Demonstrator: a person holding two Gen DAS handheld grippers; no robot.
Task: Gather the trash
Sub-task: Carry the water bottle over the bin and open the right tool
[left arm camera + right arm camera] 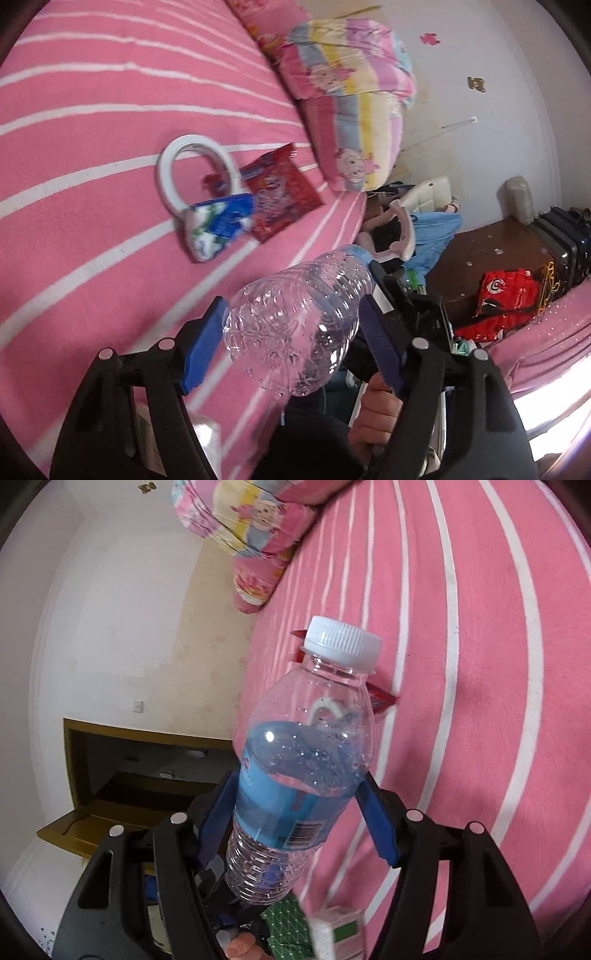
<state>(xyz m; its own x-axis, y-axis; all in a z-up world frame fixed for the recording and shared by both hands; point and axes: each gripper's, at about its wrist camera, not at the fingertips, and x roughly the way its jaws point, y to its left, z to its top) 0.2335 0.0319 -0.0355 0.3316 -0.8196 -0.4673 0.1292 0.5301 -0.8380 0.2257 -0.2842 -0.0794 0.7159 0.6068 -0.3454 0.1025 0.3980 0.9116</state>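
Observation:
A clear plastic bottle with a white cap and a blue label hangs above the pink striped bed. My right gripper is shut on its labelled middle. In the left wrist view the bottle points its ribbed base at the camera. My left gripper brackets that base, its blue pads close beside it with a thin gap on the left side. Just beyond it is the right gripper, with a hand below. On the bed lie a red snack wrapper, a blue-and-white wrapper and a white tape ring.
Patterned pillows are stacked at the head of the bed. Beside the bed are a dark wooden cabinet, a red bag and a black suitcase. A green box shows at the bottom of the right wrist view.

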